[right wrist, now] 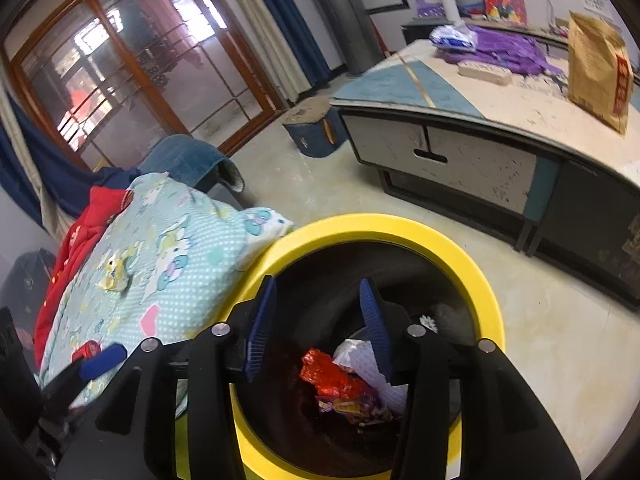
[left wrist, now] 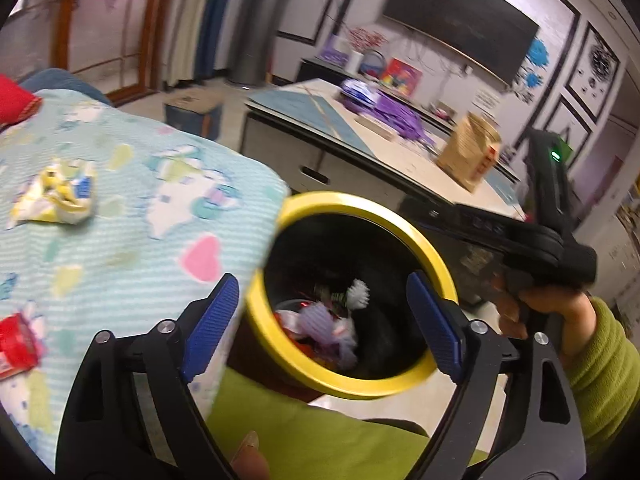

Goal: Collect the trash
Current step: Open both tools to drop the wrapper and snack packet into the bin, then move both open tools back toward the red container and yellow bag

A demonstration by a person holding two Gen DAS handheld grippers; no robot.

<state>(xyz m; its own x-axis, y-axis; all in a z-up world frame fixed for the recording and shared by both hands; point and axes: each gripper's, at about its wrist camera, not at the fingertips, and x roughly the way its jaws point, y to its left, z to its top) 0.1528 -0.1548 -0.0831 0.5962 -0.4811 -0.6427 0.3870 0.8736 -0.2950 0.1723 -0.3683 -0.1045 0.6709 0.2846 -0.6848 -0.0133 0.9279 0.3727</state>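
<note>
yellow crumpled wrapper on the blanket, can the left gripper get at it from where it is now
Probably yes. The left gripper is open and empty over the yellow-rimmed bin, and the yellow crumpled wrapper lies exposed on the blanket to its left, with nothing on top of it or between them.

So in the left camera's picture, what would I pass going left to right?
Red wrapper → yellow wrapper → pink heart on the blanket → yellow-rimmed bin → hand holding the right gripper.
</note>
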